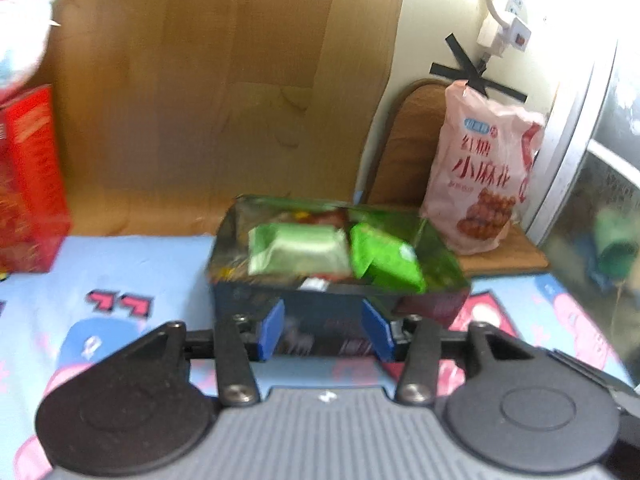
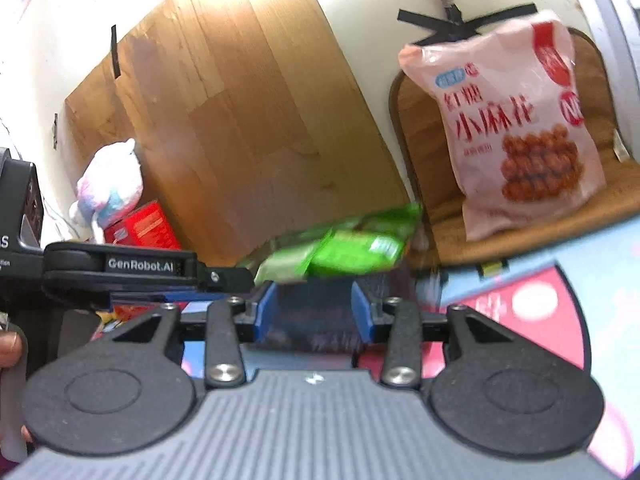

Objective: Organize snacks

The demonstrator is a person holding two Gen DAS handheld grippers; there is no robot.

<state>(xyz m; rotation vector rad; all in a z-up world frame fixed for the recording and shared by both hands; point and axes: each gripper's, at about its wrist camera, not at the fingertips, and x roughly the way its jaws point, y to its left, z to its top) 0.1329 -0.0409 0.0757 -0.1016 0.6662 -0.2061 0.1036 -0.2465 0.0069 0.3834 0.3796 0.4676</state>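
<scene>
Snack packets (image 1: 336,254) fill the dark box (image 1: 336,312) centred on the cartoon-print surface (image 1: 132,272), a pink bag (image 1: 480,168) at two o'clock. Left claw (image 1: 326,330) and right claw (image 2: 314,314) stand parted, gripping nothing; square both up before clamping the box wall.

Box: dark box (image 1: 340,312) holding green snack packets (image 1: 298,250), sitting between parted left hand-held gripper (image 1: 326,330) pads.
Far right: pink snack bag (image 1: 480,168) leaning upright.

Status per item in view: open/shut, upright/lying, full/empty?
Dark open-top snack box: open, holds packets.
Pale green snack packet: lying in box.
Bright green snack packet: tilted in box.
Pink snack bag: upright, sealed.
Red carton: upright.
Left gripper: open.
Right gripper: open.
</scene>
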